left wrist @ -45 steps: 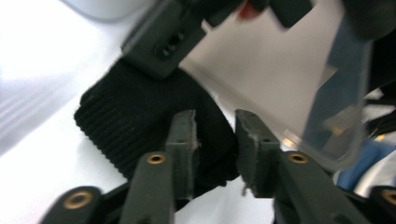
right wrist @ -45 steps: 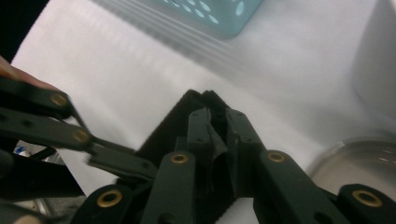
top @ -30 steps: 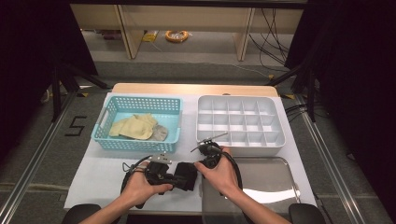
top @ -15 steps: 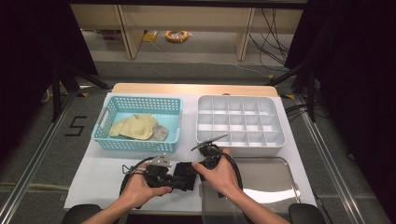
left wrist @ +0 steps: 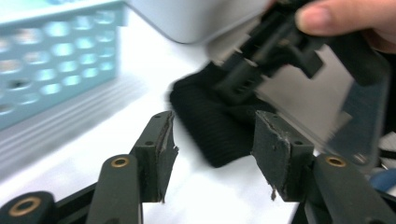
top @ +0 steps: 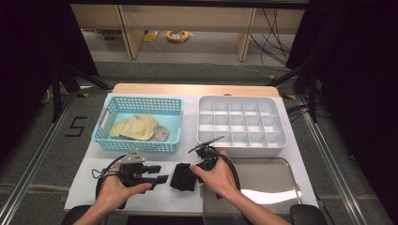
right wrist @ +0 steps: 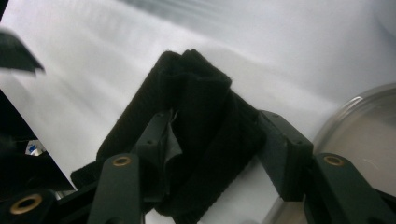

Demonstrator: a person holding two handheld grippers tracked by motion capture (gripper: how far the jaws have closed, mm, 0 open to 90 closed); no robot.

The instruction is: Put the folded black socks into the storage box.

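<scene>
A folded black cloth [top: 182, 177] lies on the white mat near the table's front edge. My left gripper [top: 162, 174] sits to its left, clear of it, and its jaws have just been opening. In the left gripper view the left gripper [left wrist: 212, 126] is open, with the cloth [left wrist: 215, 144] just beyond its tips. My right gripper [top: 193, 168] reaches the cloth from the right. In the right gripper view the right gripper [right wrist: 215, 119] has just opened wide, and the cloth [right wrist: 201, 88] lies loose between its jaws.
A blue basket [top: 141, 146] holding yellow cloths [top: 133, 126] stands behind the left hand. A white compartment tray [top: 281, 140] stands at the back right. A shiny metal tray [top: 267, 183] lies by the right hand, close to the cloth.
My left gripper has let go of the black cloth, opened and drawn back to the left. The right gripper's jaws have spread wider over the cloth; that hand has stayed put.
</scene>
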